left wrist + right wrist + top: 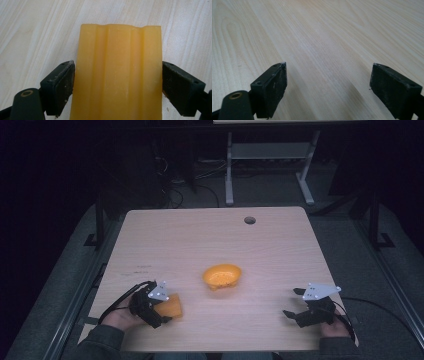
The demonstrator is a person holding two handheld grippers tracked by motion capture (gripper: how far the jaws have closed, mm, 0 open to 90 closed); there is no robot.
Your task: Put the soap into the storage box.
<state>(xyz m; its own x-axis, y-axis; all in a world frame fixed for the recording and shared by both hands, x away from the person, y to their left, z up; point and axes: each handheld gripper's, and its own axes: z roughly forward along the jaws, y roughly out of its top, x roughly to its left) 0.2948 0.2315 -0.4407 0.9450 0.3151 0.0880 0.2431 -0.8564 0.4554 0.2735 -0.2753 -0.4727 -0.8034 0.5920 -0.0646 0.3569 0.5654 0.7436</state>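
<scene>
1. At the lower left of the high view, the left gripper [161, 316] is clamped on a flat orange ridged block [172, 306], one pad against each long side. The left gripper view shows the block [117, 72] squarely between the jaws, over the wooden table [37, 32]. The grip across the width likely keeps the block level for carrying.
2. At the lower right, the right gripper [292, 315] rests low over bare tabletop with its jaws spread wide and nothing between them; the right gripper view shows one pad [270, 87] at either side of the wood grain. It appears to be standing by, out of the working hand's way.
3. Near the frame's centre sits an orange bowl [222, 276], tilted and apart from both grippers, a plausible destination for the block.
4. Toward the top centre, a round cable hole [249, 220] pierces the table.
5. Count: two grippers, one block, one bowl, one table.
</scene>
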